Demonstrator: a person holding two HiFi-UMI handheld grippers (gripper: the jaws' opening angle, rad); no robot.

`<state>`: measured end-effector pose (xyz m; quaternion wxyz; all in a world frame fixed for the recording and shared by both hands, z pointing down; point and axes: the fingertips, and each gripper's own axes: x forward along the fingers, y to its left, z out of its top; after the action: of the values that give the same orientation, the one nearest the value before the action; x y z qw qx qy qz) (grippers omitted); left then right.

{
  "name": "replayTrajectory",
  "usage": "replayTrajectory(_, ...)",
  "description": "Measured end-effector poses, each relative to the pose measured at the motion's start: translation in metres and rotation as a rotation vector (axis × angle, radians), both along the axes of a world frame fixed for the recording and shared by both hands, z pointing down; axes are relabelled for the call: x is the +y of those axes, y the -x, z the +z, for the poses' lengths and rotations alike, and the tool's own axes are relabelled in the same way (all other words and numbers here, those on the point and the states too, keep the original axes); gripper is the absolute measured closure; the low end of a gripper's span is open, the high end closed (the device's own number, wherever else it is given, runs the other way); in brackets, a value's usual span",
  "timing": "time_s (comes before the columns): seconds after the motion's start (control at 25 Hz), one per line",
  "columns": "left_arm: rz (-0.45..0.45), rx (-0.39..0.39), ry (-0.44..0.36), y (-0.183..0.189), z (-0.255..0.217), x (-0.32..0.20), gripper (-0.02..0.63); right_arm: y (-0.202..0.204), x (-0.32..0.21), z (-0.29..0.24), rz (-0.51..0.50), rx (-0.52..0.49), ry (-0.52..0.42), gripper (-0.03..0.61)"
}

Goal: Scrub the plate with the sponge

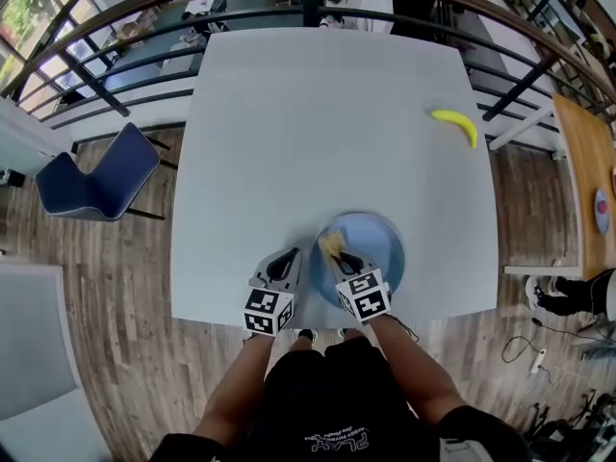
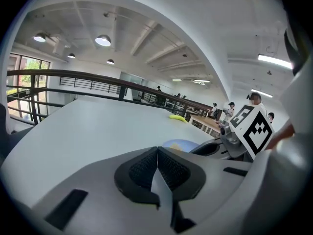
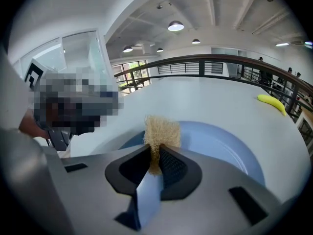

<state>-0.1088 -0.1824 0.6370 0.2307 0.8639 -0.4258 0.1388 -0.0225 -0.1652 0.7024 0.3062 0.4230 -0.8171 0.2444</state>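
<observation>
While a tan sponge (image 3: 161, 130) is pinched tight between its jaws, the right gripper (image 1: 339, 254) is held over the blue plate (image 1: 383, 248).

The sponge is clamped by one edge, and the rest of it stands out past the jaw tips above the plate's near left part. The left gripper (image 1: 287, 261), jaws pressed together on nothing, is seen on the white table (image 1: 318, 133) just beside the plate's left rim. No words are carried on the grippers, only black-and-white square markers. White print on the dark shirt (image 1: 327, 412) is too small to be read.

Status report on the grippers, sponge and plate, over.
Right gripper shut on sponge, over plate. Left gripper shut, empty, beside plate. Banana far off, nothing in the way.
</observation>
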Motion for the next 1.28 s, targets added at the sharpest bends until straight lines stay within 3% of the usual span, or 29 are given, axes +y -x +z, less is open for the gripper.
replayTrajectory(0.4,-0.002,0.002,-0.021,-0.007,-0.008,-0.015,0.601,-0.008,-0.016,0.003,0.041,0.027,-0.009,0.522)
replayTrajectory(0.92,0.018,-0.004,-0.045,-0.015,-0.019,-0.029,0.601,-0.067,-0.028,0.002,0.183,0.103,-0.016,0.522)
replayTrajectory(1.28,0.081,-0.065,-0.067,-0.035,-0.011,-0.025,0.601,-0.104,-0.017,0.003,0.269,0.144,-0.026,0.522)
